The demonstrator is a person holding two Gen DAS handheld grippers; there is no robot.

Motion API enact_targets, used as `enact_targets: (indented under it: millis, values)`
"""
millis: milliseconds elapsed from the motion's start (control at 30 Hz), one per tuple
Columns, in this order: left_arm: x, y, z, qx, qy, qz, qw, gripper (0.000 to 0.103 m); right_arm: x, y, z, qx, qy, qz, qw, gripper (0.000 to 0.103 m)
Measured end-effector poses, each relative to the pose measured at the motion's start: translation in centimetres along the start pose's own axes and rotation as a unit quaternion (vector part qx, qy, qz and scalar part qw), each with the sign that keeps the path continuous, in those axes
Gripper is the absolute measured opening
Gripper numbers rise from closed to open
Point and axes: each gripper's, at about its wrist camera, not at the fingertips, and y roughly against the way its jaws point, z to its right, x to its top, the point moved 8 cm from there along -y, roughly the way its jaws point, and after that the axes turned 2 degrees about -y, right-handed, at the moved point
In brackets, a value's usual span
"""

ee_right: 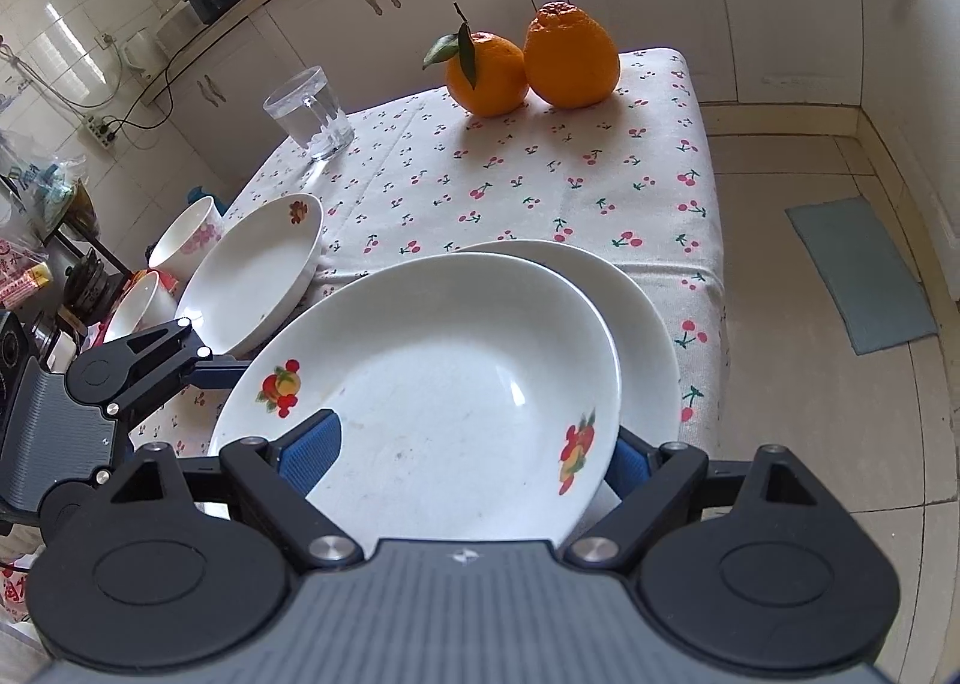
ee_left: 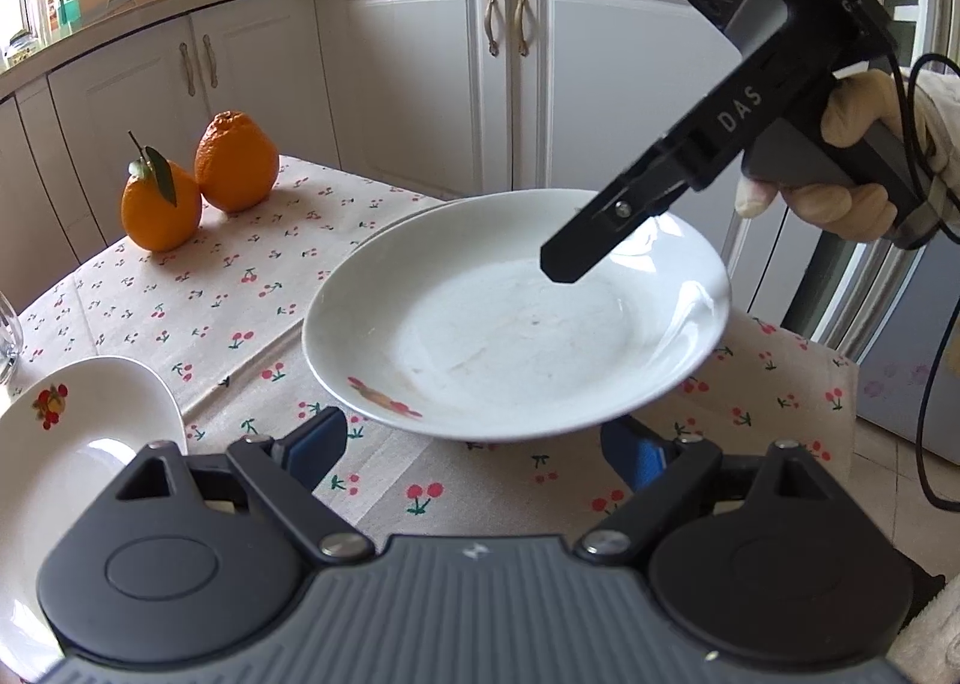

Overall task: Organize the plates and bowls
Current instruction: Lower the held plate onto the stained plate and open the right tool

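A white plate with fruit prints [ee_left: 516, 324] [ee_right: 432, 384] hangs tilted just above a second white plate [ee_right: 642, 312] [ee_left: 414, 213] on the cherry-print tablecloth. My right gripper [ee_right: 468, 456] is shut on its rim, with the left blue pad [ee_right: 312, 456] on the plate's inside and the other pad under it. In the left wrist view one black finger [ee_left: 570, 258] lies over the plate's far right side, held by a gloved hand [ee_left: 840, 204]. My left gripper [ee_left: 471, 429] is open, and the plate's near rim hangs over the gap between its pads without touching them.
A third printed plate [ee_right: 258, 270] [ee_left: 72, 444] lies at the table's left side, with two small bowls [ee_right: 186, 234] [ee_right: 138, 306] behind it. A glass mug [ee_right: 312, 111] and two oranges [ee_right: 528, 60] [ee_left: 198, 180] stand farther back. The table edge [ee_right: 714, 276] drops to the floor on the right.
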Motion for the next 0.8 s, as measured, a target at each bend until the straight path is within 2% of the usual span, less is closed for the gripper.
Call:
enact_targets:
  millis: [567,800]
  values:
    - [0.1,-0.1,0.3,-0.002,0.014,0.008,0.9999,0.092,-1.6,2.7,-0.5,-0.040,-0.015,0.018,0.999,0.093]
    - [0.0,-0.2,0.6,0.001,0.021,0.005,0.9998,0.092,-2.8,2.2,-1.6,-0.103,0.002,0.018,0.995,0.093]
